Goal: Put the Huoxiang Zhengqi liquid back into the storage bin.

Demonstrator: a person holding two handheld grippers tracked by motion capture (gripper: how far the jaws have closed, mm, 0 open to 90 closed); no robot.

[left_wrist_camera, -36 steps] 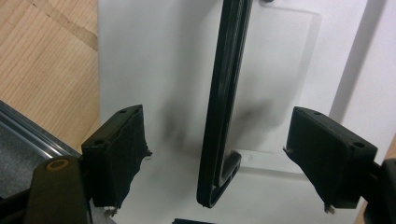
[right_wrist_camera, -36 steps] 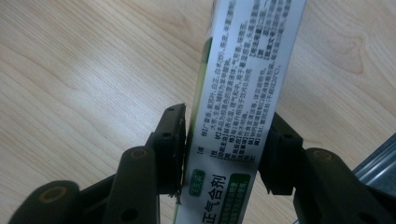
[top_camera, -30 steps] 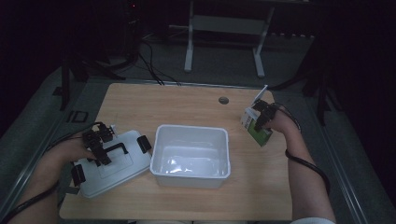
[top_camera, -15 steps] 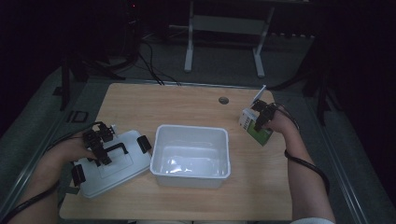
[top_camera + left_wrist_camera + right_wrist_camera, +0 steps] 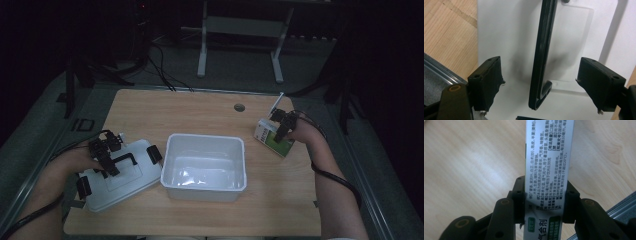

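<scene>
Right hand-held gripper (image 5: 544, 206) had just been closing and was clamped on a white-and-green medicine box (image 5: 549, 165) printed with Chinese text, its far end over the bench (image 5: 200, 110). Left hand-held gripper (image 5: 539, 85) stood apart, straddling the black handle (image 5: 544, 50) of the white lid (image 5: 120, 175).

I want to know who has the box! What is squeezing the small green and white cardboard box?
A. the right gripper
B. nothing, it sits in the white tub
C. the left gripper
A: the right gripper presses both sides of the small green and white cardboard box over the wooden table.
</scene>
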